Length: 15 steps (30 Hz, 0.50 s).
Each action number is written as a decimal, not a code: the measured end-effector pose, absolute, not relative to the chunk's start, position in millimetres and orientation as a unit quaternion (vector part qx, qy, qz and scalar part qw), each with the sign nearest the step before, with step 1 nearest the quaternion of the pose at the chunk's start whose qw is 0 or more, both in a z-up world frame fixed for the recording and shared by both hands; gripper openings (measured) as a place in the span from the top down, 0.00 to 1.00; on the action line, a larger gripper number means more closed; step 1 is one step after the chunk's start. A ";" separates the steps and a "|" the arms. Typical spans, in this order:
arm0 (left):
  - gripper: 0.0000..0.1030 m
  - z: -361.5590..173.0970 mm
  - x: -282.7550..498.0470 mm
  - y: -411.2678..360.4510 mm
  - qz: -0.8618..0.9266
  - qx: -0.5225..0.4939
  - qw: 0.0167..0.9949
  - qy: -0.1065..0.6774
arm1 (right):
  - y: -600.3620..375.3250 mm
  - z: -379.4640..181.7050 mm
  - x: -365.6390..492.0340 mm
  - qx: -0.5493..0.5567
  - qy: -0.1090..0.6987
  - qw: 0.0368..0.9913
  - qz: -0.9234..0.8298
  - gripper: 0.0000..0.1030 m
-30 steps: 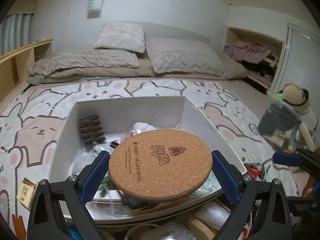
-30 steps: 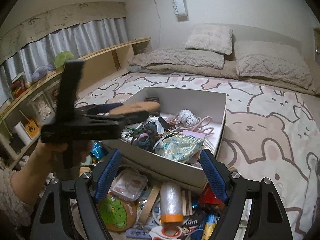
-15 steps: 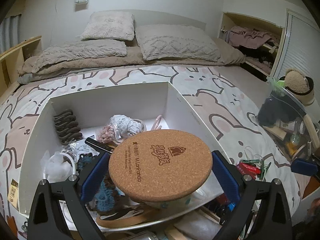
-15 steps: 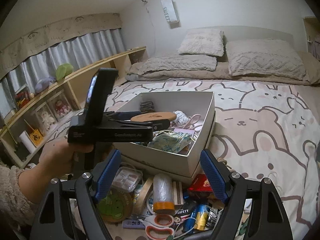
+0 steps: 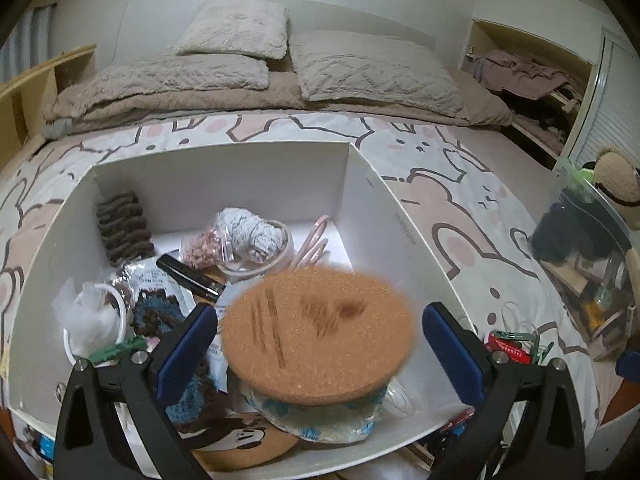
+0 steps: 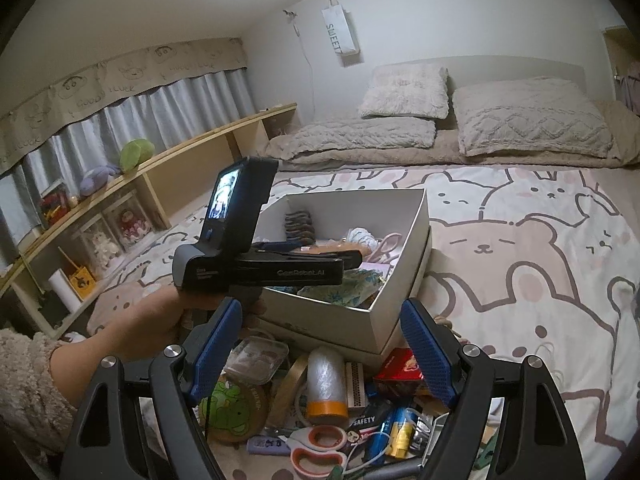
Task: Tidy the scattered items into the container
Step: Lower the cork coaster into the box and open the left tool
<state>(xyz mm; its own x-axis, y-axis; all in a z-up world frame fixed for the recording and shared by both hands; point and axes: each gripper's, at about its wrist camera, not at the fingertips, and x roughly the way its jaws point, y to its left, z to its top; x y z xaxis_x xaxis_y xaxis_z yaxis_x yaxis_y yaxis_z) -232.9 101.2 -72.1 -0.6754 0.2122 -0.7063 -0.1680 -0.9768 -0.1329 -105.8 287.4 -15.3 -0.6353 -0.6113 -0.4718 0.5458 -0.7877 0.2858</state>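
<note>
— Scanning the left wrist view from the left: what sits inside the box?

— At the far left, a white ring with crumpled plastic. Behind it a dark coiled hair clip leans on the back wall. Further right lie a black tube, a crochet piece, then a bagged bundle in a small bowl, and pink rings near the right wall.

— And the left gripper?

— Its jaws are spread, with gaps on both sides of the cork coaster. The coaster is motion-blurred, over the near part of the box, just above a blue-patterned pouch. Whether it touches the pouch cannot be told. A second cork disc with a cartoon face lies under the pouch's near edge.

— Right of the box?

— A red packet on the bedsheet, and a clear bin of clutter at the edge.

— Now the right wrist view, same direction.

— A hand holds the left gripper's body over the box. The right gripper hangs over the pile in front of the box, jaws spread, nothing between them. Below, from the left: a frog coaster, a clear lidded tub, a tape ring, a plastic-wrap roll, scissors, a red box and batteries.
</note>
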 end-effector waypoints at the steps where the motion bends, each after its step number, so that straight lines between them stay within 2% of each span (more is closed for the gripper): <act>1: 0.00 -72.6 -231.3 100.7 0.915 -0.389 0.101 -0.027 | 288.7 -15.4 -105.8 0.282 -0.060 0.321 -0.902 0.21; 15: 0.00 -69.7 -215.6 96.6 0.915 -0.391 0.098 -0.015 | 290.4 -13.0 -103.4 0.281 -0.070 0.317 -0.903 0.21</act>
<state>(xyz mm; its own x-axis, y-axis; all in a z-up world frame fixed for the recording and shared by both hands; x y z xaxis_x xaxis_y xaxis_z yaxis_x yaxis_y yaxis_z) -215.6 96.6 -69.7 -0.6756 0.1905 -0.7122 -0.1666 -0.9805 -0.1043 -103.4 290.4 -13.0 -0.6419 -0.6113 -0.4630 0.5332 -0.7897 0.3035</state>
